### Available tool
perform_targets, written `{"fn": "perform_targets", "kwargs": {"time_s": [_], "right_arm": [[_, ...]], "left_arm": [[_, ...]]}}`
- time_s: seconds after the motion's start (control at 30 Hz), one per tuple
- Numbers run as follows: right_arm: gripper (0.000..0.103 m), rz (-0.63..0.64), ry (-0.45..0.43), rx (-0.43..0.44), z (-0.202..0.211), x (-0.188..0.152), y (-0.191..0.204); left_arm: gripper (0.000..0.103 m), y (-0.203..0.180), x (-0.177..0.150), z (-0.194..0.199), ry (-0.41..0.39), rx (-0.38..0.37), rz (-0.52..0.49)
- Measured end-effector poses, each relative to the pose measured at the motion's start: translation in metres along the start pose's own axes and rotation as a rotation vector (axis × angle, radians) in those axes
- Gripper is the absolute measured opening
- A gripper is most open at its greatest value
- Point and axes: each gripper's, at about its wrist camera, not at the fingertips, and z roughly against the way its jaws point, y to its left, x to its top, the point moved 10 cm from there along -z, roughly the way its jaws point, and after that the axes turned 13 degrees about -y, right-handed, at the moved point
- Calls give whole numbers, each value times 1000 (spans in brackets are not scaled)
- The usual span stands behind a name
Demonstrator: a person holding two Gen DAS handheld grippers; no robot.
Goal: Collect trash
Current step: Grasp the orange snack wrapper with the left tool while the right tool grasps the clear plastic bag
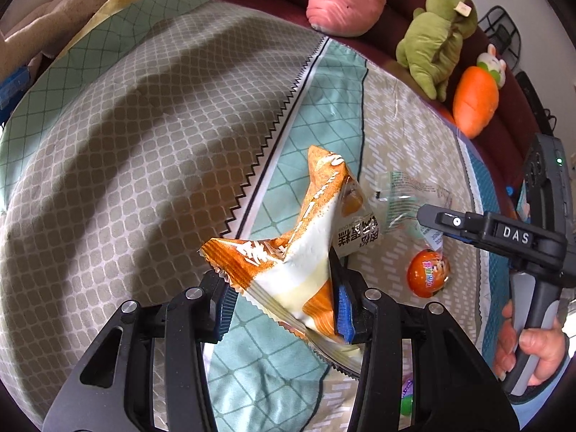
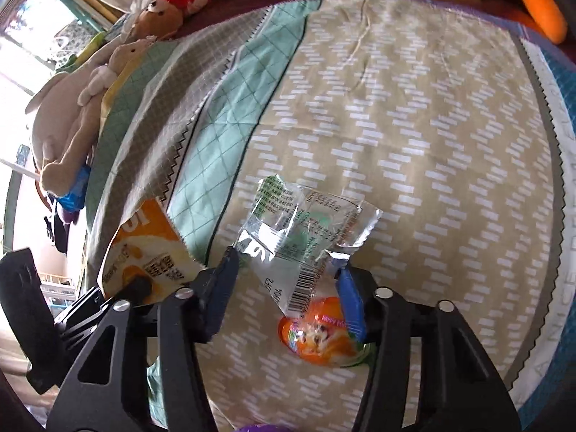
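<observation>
Two grippers over a patterned bedspread. Left gripper pinches an orange-and-white snack wrapper, lifted off the cloth, pads pressed on its lower end. Right gripper w/ jaws apart around a clear crinkled wrapper; can't tell if the pads press it. Wrapper lies on the beige part of the spread, an orange foil egg touching it at 6 o'clock, by the right pad. In left view, a hand at 3 o'clock grips the right tool's handle. Plush toys line the far edge, 12 to 2 o'clock.
</observation>
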Motion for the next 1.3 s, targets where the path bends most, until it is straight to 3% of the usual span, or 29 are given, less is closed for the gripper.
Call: {"fn": "perform_targets", "kwargs": {"time_s": [0.3, 0.33, 0.37, 0.53, 0.63, 0.67, 0.7, 0.77, 0.97, 1.3], "right_arm": [[29, -9, -77, -25, 48, 0, -20], [18, -15, -82, -22, 55, -2, -23], [14, -25, -89, -22, 61, -3, -26], [13, -43, -124, -42, 89, -9, -46], [19, -74, -108, -32, 93, -14, -53], [31, -60, -112, -43, 95, -13, -54], [49, -55, -113, -43, 95, -12, -54], [61, -29, -106, -48, 94, -9, -50], [69, 33, -63, -69, 67, 3, -51], [69, 51, 12, -97, 24, 0, -70]], "left_arm": [[46, -35, 2, 12, -20, -47, -42], [46, -41, 1, 14, -24, -54, -49], [46, -49, 1, 17, -29, -64, -60], [46, -81, -4, 25, -37, -97, -109], [46, -88, -4, 27, -53, -106, -110], [46, -87, -4, 26, -60, -101, -105], [46, -85, -4, 25, -60, -97, -100], [46, -80, -5, 22, -53, -88, -81], [46, -60, 0, 20, -49, -54, -64], [46, -39, 0, 6, -5, -41, -23]]}}
